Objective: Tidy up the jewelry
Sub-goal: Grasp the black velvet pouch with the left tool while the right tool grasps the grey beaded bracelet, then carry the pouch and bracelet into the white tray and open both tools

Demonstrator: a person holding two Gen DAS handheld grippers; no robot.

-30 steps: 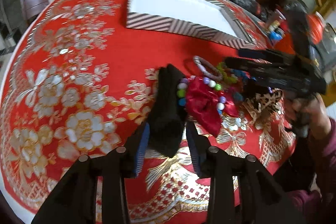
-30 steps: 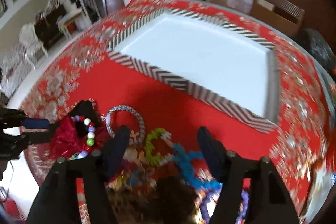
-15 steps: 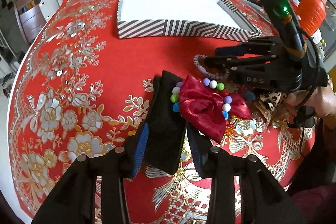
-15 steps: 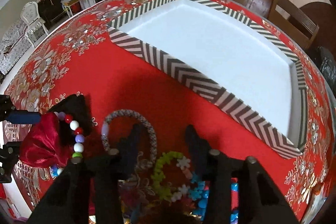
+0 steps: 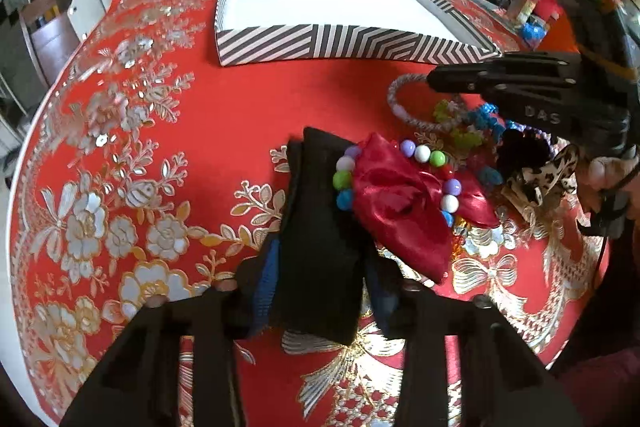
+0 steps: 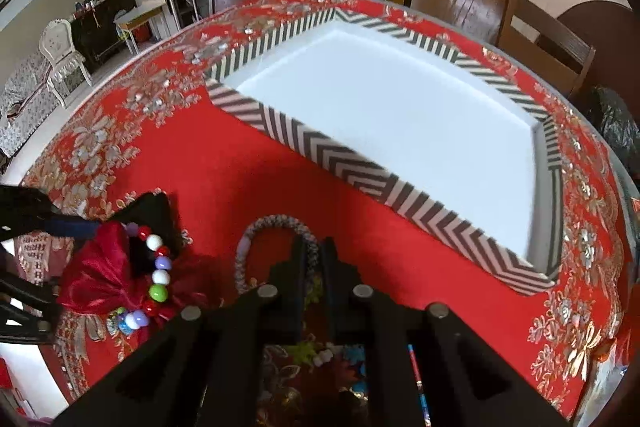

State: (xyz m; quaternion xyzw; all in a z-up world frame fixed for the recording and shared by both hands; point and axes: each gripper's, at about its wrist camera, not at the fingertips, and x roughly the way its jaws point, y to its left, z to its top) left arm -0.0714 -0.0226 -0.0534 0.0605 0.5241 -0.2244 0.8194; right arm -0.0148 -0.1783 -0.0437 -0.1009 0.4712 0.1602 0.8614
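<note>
Black velvet bow is sitting clamped between the left gripper fingers on the red tablecloth, while the right gripper is pinching the braided bracelet nearby.

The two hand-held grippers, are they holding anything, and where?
The left hand-held gripper clamps the black bow at its near end. The right hand-held gripper pinches the woven bracelet on its band.

Both fisheye views are bright and evenly lit, with soft shadows. The white tray floor is nearly washed out, and gold threads on the tablecloth glint. Edges bend strongly and darken into black corners; the table's far rim looks slightly soft.
</note>
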